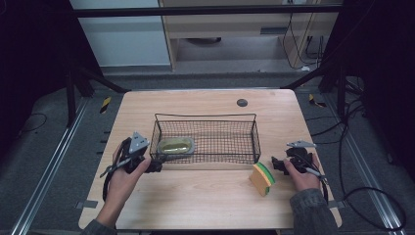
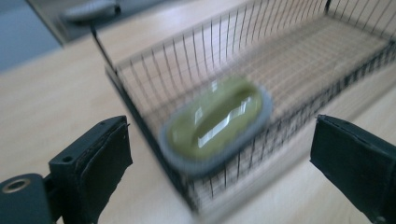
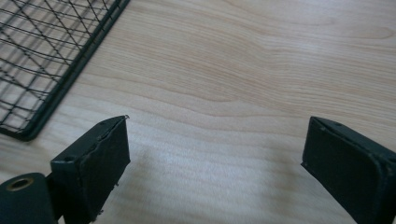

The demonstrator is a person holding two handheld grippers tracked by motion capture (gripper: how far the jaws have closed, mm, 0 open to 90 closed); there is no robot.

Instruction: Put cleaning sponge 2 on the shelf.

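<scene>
Near the left end of the wire basket [image 1: 254, 132], the left gripper [image 1: 155, 165] hovers just outside the mesh with its fingers [image 2: 100, 168] wide apart and nothing between them. Through the wire the left gripper view shows the green soap dish [image 2: 217, 122], an oval green piece in a grey rim, lying flat on the basket floor close to the near-left corner. That picture is blurred, so I cannot tell whether the dish touches the side wall.

The right gripper [image 1: 277, 165] sits at the right of the bench [image 1: 195, 205], fingers [image 3: 93, 163] likewise spread and empty over bare wood, just right of the sponge [image 1: 263, 178], which stands on edge, orange with a green face, near the basket's near-right corner and apart from it.

My judgement is that the sponge is the next thing to be picked up and carried into the basket. To do that well, the right gripper should turn toward the sponge, straddle its two broad faces rather than its ends, and close gently so the soft body is not crushed or tipped. Lift it above the basket rim before moving across, and set it down in the open right part of the floor, well apart from the dish.

The basket holds the dish alone.
</scene>
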